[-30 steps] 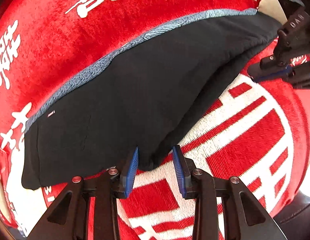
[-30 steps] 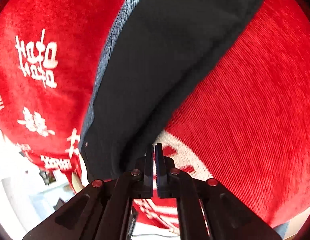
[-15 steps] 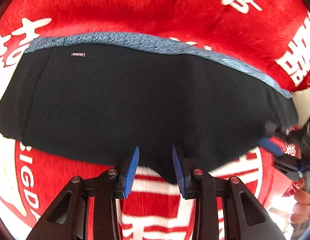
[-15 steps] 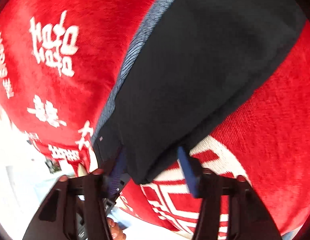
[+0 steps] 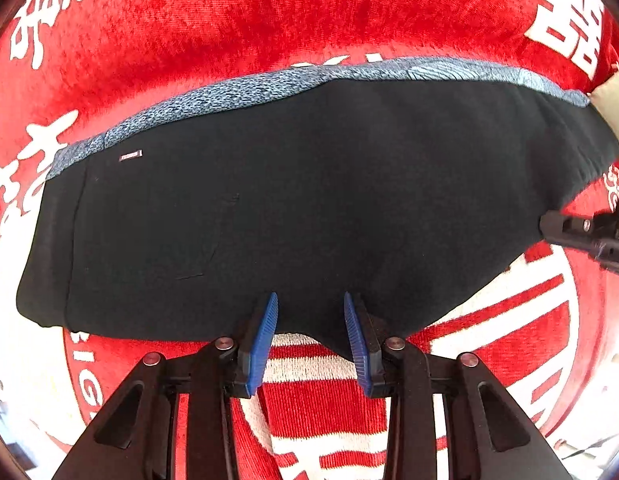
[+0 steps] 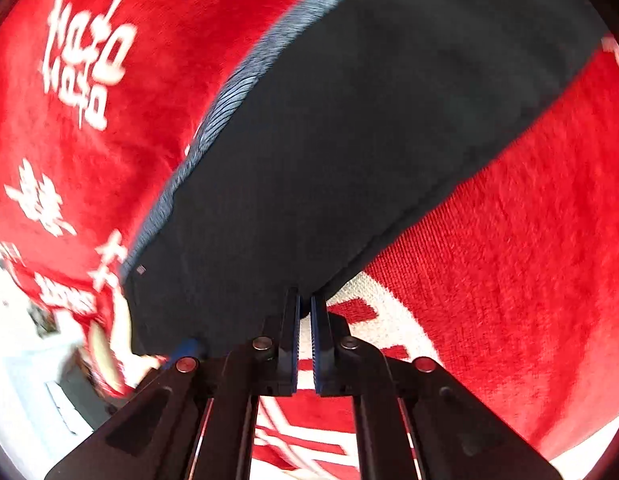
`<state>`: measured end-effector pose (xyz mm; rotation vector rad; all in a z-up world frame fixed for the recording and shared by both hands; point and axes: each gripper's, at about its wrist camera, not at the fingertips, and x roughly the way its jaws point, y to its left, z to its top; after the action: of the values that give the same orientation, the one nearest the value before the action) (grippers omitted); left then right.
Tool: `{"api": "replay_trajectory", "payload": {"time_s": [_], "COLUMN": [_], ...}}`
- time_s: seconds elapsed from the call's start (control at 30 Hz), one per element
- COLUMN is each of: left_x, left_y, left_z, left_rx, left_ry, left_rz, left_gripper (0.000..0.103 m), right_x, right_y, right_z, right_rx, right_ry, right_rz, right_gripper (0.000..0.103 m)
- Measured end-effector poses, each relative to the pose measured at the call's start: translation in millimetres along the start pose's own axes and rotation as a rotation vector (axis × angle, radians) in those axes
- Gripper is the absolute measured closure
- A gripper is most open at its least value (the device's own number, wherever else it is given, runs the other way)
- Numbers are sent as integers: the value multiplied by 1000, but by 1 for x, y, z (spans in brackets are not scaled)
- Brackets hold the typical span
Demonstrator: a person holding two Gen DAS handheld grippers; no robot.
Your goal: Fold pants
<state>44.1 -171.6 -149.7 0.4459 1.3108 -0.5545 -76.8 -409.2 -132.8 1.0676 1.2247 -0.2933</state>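
Black pants [image 5: 309, 208] with a blue-grey waistband [image 5: 269, 84] lie folded flat on a red blanket [image 5: 269, 12]. My left gripper [image 5: 310, 322] is open, its blue pads on either side of the pants' near edge, not pinching it. In the right wrist view the pants [image 6: 349, 152] run up and to the right. My right gripper [image 6: 304, 312] is shut at the pants' near edge; whether cloth is pinched between the pads does not show. The right gripper's black frame [image 5: 589, 236] shows at the left view's right edge, by the pants' end.
The red blanket [image 6: 529, 260] with white characters and stripes covers the whole surface. Its edge and a pale floor [image 6: 25, 360] lie at the lower left of the right wrist view. A pale beige object [image 5: 613, 108] sits by the pants' far right end.
My right gripper was shut, opened wide half a second ago, and is shut again at the pants' edge. The left gripper stayed open and swung around to face the pants squarely.
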Motion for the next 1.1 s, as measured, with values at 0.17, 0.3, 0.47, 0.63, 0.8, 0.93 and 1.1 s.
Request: {"api": "replay_trajectory", "payload": {"time_s": [0.17, 0.3, 0.47, 0.63, 0.8, 0.93, 1.1], "left_x": [-13, -8, 22, 24, 26, 20, -4], "left_y": [6, -18, -54, -79, -81, -79, -88], "left_z": [34, 57, 74, 66, 68, 71, 88], "left_rx": [-42, -54, -83, -19, -11, -43, -88], "left_ry": [-31, -26, 25, -22, -10, 20, -11], "left_rz": [-42, -99, -133, -52, -45, -13, -24], "left_gripper": [67, 67, 60, 54, 51, 48, 48], "right_x": [-12, -40, -68, -52, -70, -108, -161], "right_y": [-7, -13, -12, -12, -69, -125, -161], "right_z": [0, 2, 28, 60, 80, 96, 106], "right_rx": [-16, -65, -178, -355, -301, -80, 48], "right_ry": [11, -37, -123, -81, -94, -127, -225], "right_rz": [-14, -72, -186, -292, -343, -430, -342], "right_gripper": [97, 97, 90, 89, 103, 94, 36]}}
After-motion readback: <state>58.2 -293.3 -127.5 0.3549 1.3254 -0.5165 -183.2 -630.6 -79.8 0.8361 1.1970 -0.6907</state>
